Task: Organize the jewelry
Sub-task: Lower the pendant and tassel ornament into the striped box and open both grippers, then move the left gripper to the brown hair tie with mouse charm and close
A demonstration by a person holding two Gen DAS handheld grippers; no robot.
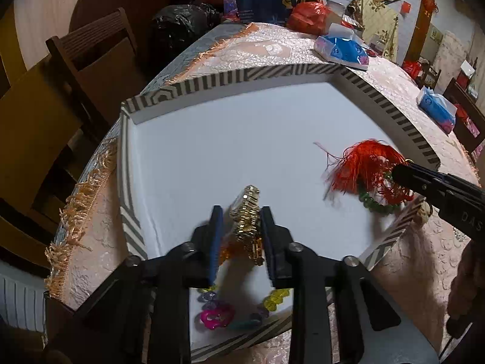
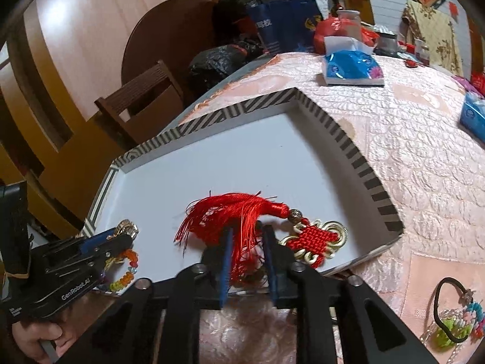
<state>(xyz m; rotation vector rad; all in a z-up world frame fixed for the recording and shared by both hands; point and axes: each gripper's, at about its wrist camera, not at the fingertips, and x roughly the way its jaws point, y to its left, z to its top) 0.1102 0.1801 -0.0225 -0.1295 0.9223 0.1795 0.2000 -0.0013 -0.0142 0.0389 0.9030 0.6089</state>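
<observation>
My left gripper [image 1: 239,227] is low over the near end of the tray [image 1: 212,82], jaws parted a little, with the gold chain [image 1: 247,212] standing between the pads; the right pad seems to touch it, the left pad has a small gap, so I cannot tell whether I really have hold of it. Under the chain lie orange beads [image 1: 230,250], and nearer me a string of coloured plastic links [image 1: 213,317] in pink, purple and yellow on the white floor of the tray.

My right gripper [image 2: 247,236] is at the tray's right near side, jaws likewise a little apart, and the red tassel [image 2: 224,212] hangs through them (strands drape down between the pads). The tassel's head runs to a bead and a red knot [image 2: 315,239] with pale gold loops, lying flat on the tray beside my right finger. From the left camera a green bead bracelet [image 1: 377,204] shows under the tassel.

Outside the tray, on the pink cloth [image 2: 409,157], a black hair tie [image 2: 448,309] with bright trinkets waits at my right. A blue tissue pack [image 2: 351,66] sits beyond the tray.
</observation>
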